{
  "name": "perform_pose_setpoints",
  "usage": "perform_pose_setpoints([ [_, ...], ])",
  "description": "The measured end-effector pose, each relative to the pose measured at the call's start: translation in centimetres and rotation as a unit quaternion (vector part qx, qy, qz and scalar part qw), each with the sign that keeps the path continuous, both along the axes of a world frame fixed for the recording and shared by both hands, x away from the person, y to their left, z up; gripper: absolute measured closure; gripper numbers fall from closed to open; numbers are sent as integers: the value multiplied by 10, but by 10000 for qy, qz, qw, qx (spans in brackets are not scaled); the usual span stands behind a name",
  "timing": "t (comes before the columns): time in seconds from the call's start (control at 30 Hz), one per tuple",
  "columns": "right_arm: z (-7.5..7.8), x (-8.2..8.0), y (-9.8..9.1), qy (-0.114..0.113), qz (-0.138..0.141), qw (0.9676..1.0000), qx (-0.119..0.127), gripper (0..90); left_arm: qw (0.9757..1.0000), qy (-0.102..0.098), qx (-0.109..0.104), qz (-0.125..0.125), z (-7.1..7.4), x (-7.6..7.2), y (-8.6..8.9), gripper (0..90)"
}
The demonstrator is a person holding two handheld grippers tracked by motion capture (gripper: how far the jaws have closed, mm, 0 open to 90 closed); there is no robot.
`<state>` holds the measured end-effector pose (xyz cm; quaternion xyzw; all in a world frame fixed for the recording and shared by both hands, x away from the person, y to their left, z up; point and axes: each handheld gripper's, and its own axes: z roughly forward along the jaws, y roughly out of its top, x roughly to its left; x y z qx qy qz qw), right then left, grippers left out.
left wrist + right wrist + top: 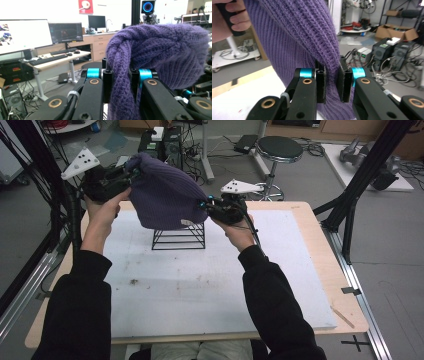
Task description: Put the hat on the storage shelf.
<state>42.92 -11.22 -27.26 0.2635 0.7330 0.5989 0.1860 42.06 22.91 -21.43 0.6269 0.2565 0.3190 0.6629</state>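
Purple knit hat (162, 195): held above wire rack (179, 236) near table's (320, 250) far edge. Left gripper (131, 179) and right gripper (206, 206): each clenched on its fabric.

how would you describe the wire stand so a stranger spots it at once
Start at the white board covering the wooden table. Near its far middle, under the purple knitted hat, stands a black wire-frame stand. It is the sole object resting on the board.
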Motion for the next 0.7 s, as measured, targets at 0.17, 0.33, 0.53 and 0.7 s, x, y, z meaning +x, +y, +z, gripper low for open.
perform_pose_setpoints([
  [0.17, 12, 8, 4, -141, -177, 9997, 86, 806, 9993, -74, 98, 357, 12, 4, -4, 805],
  [0.33, 20, 14, 9, -272, -458, 9985, 78, 805, 9983, -243, 167, 505, 24, 7, -8, 806],
  [0.53, 23, 19, 13, -297, -665, 9973, 107, 805, 9976, -262, 128, 632, 25, 11, -11, 806],
  [0.7, 18, 25, 16, -289, -841, 9960, -9, 804, 9956, -365, 265, 816, 21, 16, -15, 805],
])
